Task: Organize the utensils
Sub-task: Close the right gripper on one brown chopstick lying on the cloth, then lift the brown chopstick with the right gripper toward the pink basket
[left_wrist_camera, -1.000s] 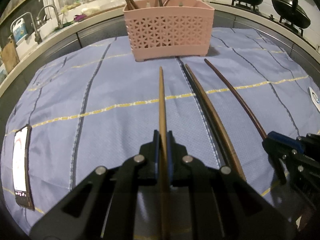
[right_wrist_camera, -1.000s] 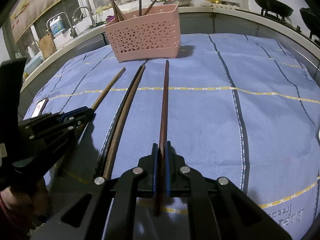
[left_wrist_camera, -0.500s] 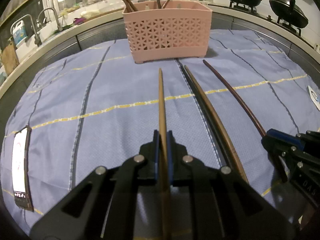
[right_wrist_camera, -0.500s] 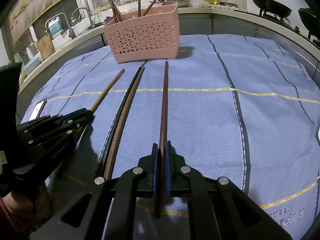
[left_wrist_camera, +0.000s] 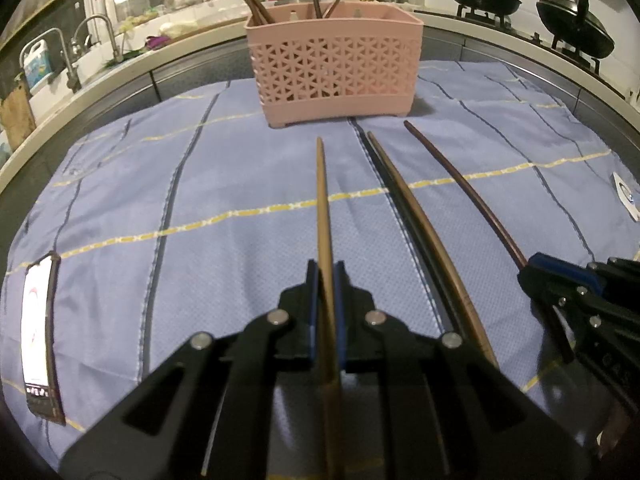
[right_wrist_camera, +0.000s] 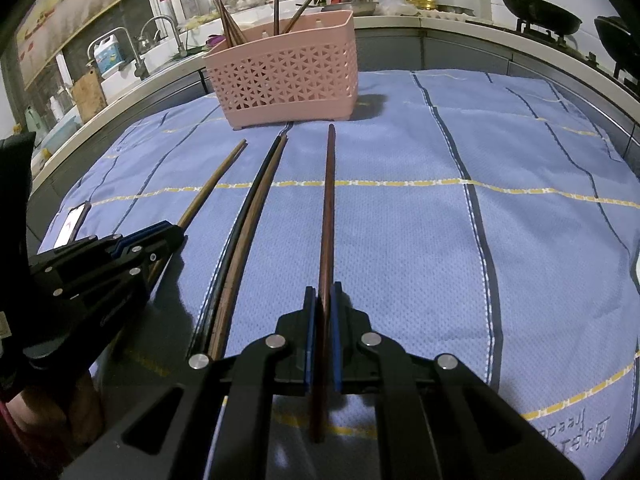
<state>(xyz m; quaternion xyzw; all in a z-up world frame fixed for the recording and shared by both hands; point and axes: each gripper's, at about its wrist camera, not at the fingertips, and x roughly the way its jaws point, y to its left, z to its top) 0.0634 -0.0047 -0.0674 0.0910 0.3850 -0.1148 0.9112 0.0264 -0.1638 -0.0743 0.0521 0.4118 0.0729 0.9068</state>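
My left gripper (left_wrist_camera: 326,270) is shut on a light brown chopstick (left_wrist_camera: 323,196) whose tip points at the pink basket (left_wrist_camera: 334,68). My right gripper (right_wrist_camera: 325,292) is shut on a reddish brown chopstick (right_wrist_camera: 329,200), also seen in the left wrist view as the curved reddish brown chopstick (left_wrist_camera: 460,184). Between them a black chopstick (right_wrist_camera: 244,224) and a brown chopstick (right_wrist_camera: 260,216) lie side by side on the blue cloth (right_wrist_camera: 400,240). The pink basket (right_wrist_camera: 286,76) stands at the far edge with several chopsticks upright in it. The left gripper (right_wrist_camera: 176,230) shows at the left of the right wrist view.
A phone (left_wrist_camera: 38,344) lies on the cloth at the left. A sink with taps (left_wrist_camera: 92,40) runs along the counter at the back left. Woks (left_wrist_camera: 484,0) sit on a stove at the back right. A white label (left_wrist_camera: 626,196) lies at the cloth's right edge.
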